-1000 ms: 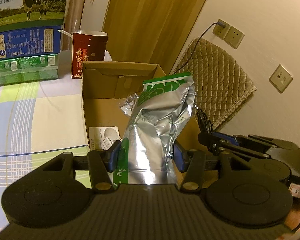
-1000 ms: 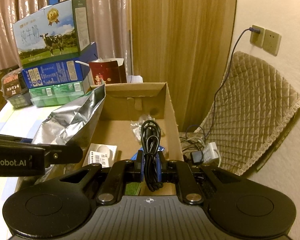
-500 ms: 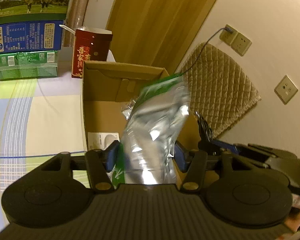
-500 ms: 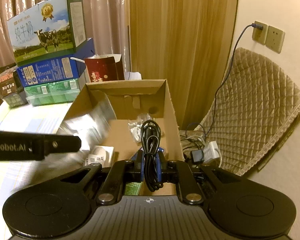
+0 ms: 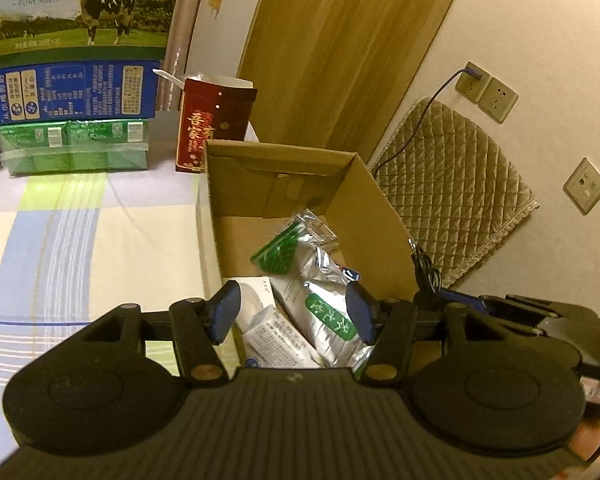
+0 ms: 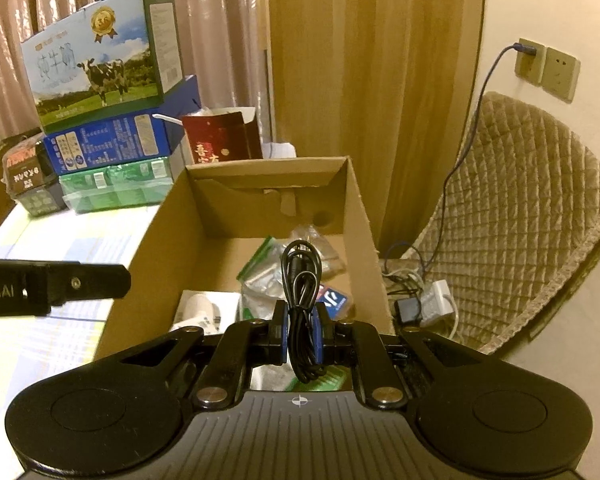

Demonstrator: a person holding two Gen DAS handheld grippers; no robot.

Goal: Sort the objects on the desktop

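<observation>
An open cardboard box stands on the table. A silver and green foil bag lies inside it, also seen in the right wrist view, beside a white packet and a white carton. My left gripper is open and empty above the box's near end. My right gripper is shut on a coiled black cable, held over the box's near right part; the cable also shows in the left wrist view.
Stacked milk cartons and a red paper bag stand behind the box. A quilted chair and a wall socket with chargers are to the right. The checked tablecloth lies left.
My left gripper opened and let go of the foil bag, which dropped into the box. My right gripper still holds the cable in about the same place.
</observation>
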